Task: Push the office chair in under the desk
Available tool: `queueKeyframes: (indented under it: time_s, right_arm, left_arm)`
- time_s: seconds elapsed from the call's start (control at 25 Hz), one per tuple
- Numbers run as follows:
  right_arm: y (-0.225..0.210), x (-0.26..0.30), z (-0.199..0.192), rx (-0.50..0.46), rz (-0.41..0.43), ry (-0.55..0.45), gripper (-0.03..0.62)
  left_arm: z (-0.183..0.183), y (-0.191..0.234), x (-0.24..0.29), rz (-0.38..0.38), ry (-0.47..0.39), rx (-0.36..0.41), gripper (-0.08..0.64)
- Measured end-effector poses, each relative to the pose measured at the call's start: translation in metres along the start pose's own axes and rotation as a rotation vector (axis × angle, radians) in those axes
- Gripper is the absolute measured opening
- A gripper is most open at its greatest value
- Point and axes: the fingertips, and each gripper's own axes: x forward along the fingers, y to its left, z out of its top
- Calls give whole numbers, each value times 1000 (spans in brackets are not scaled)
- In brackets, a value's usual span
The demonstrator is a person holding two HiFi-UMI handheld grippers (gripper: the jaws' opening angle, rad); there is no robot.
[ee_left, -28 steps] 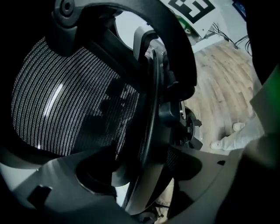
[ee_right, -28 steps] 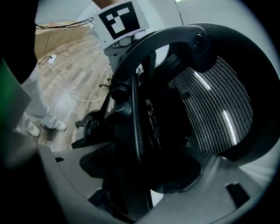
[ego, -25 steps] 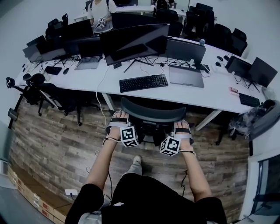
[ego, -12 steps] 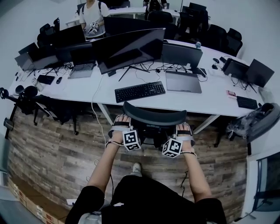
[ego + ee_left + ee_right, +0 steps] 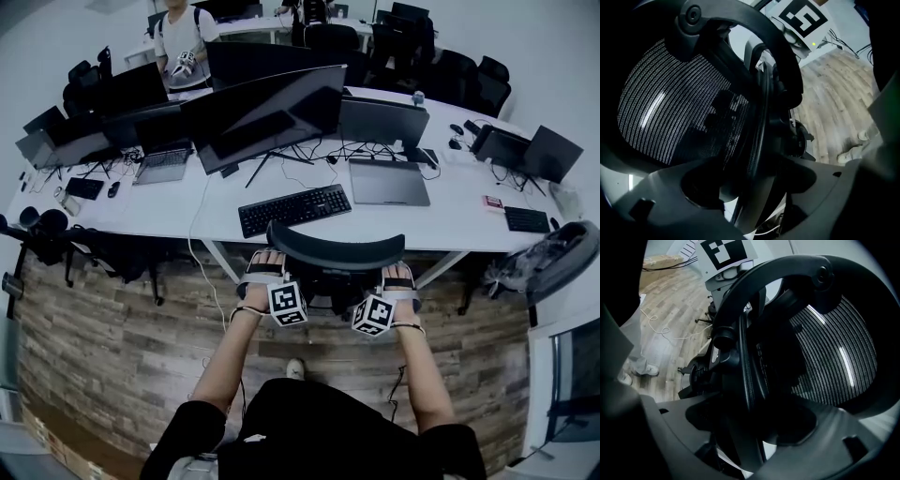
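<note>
A wood-plank floor (image 5: 122, 328) filled the lower half of the head view. A long white worktop (image 5: 459, 211) crossed above it from 9 to 3 o'clock. Toward 12 o'clock stood further desks and dark chairs, with a person (image 5: 180, 33) in a white top at 11 o'clock. A curved monitor (image 5: 267, 112) stood on the worktop at 12 o'clock. A keyboard (image 5: 293, 209) lay before it, and a flat grey device (image 5: 389, 181) lay at the keyboard's 2 o'clock. A small upright vessel (image 5: 417, 97) stood at the worktop's far edge, at 1 o'clock; it was too small to show any contents.

The office chair (image 5: 335, 251) stood at the middle of the view, at the keyboard's 5 o'clock. Its curved backrest top lay along the worktop's near edge, and its seat was hidden below.

The left gripper (image 5: 265, 265) met the backrest's 9 o'clock end and the right gripper (image 5: 397, 275) its 3 o'clock end. In the left gripper view the jaws of the left gripper (image 5: 754, 187) were closed on the dark rim of the backrest, with the chair's mesh (image 5: 670, 108) at 10 o'clock. In the right gripper view the right gripper (image 5: 750, 427) likewise held the rim between its jaws, with the mesh (image 5: 834, 357) at 2 o'clock. A shoe (image 5: 294, 368) showed on the floor at 6 o'clock.
</note>
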Motion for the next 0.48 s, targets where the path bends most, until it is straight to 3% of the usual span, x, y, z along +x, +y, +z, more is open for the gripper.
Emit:
queueKeyframes:
  time_s: [0.48]
  right_arm:
    - [-23,39,-7,32,-18,56,327]
  left_arm:
    - [5,28,31,4,-77,-4,370]
